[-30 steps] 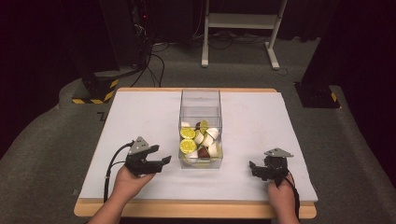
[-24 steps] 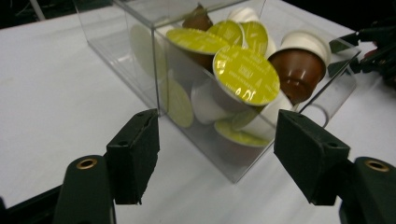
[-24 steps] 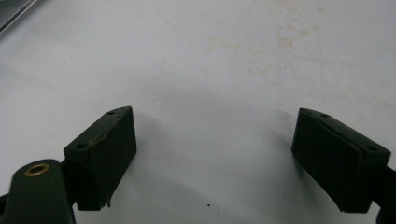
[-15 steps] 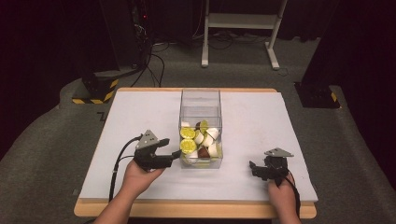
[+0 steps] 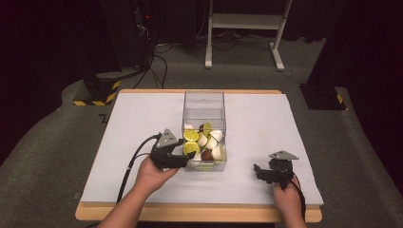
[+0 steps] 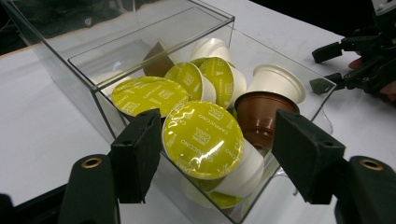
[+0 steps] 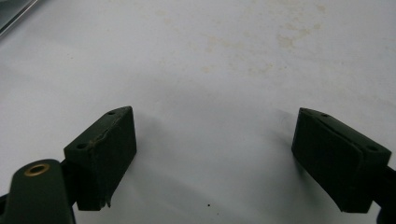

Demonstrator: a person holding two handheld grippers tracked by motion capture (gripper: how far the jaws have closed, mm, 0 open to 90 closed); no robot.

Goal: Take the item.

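High view: clear rectangular plastic box (image 5: 204,124) at table centre, long axis running away from person, coffee capsules heaped at near end. Left gripper (image 5: 183,160) at box's near-left corner, likely reaching for capsule; right gripper (image 5: 259,172) parked well apart on white tabletop (image 5: 138,123).

Left gripper view: jaws just been closing, spread either side of yellow-green foil-lidded capsule (image 6: 203,139), not pinching; lid tilted up toward camera.

Right gripper view: jaws spread, nothing between, idle over tabletop.

Black fingers (image 7: 100,156), brass screws, grey plates, black cables.
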